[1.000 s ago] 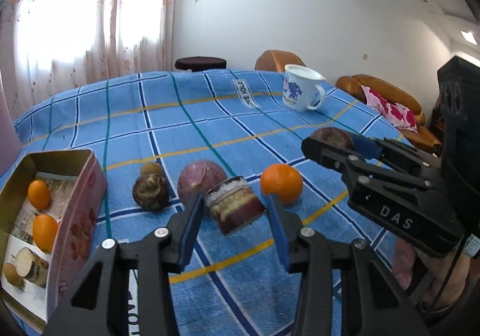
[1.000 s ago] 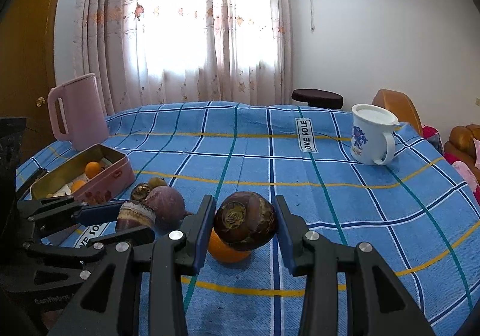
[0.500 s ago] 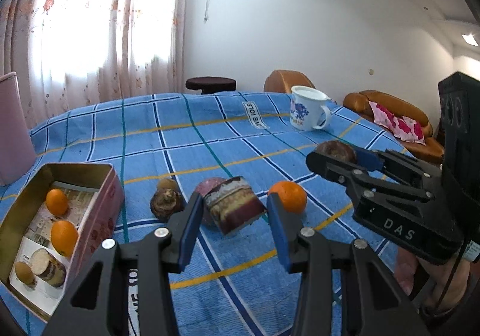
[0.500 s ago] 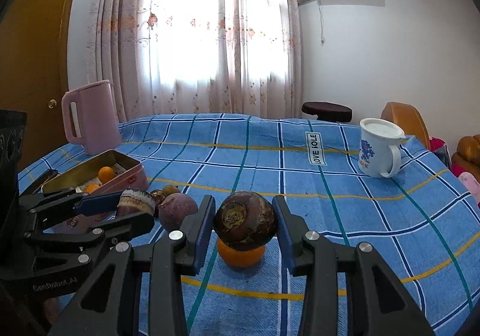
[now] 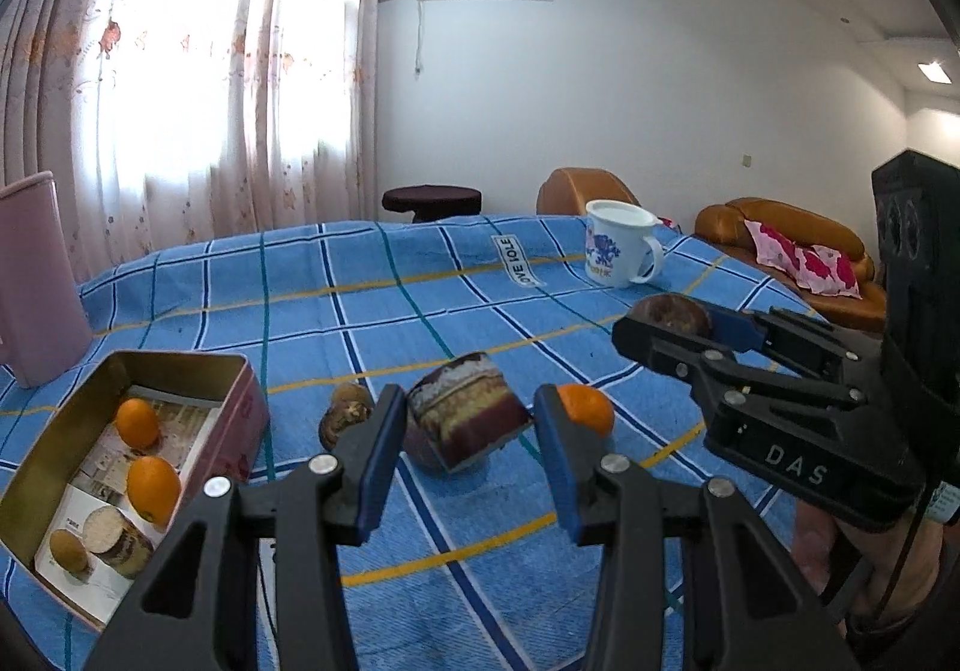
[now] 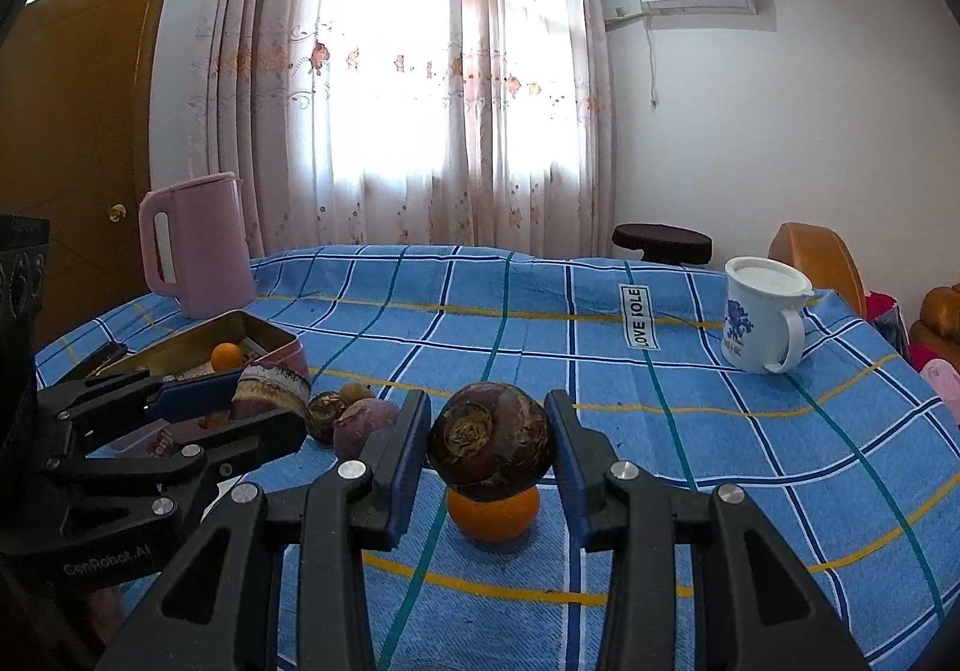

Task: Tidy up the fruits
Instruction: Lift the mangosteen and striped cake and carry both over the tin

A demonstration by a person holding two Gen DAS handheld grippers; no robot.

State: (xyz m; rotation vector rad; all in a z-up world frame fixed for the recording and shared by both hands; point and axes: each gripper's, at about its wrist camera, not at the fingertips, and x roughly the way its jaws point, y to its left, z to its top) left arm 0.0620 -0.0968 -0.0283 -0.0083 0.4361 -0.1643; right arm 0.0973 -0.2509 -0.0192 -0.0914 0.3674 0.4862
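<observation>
Left gripper (image 5: 468, 422): jaws clamp the cut root chunk (image 5: 465, 419); carry it over the tin (image 5: 54, 431).
Right gripper (image 6: 489, 443): jaws grip the brown bulb (image 6: 489, 440); you keep it level.

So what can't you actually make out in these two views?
- Left wrist view: purple root mostly hidden behind the held cut piece.
- Right wrist view: tin contents mostly screened by the left gripper.
- Right wrist view: orange top covered by the held brown root.

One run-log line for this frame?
left gripper: shut on cut taro piece | right gripper: shut on whole taro | tin: two oranges
</observation>
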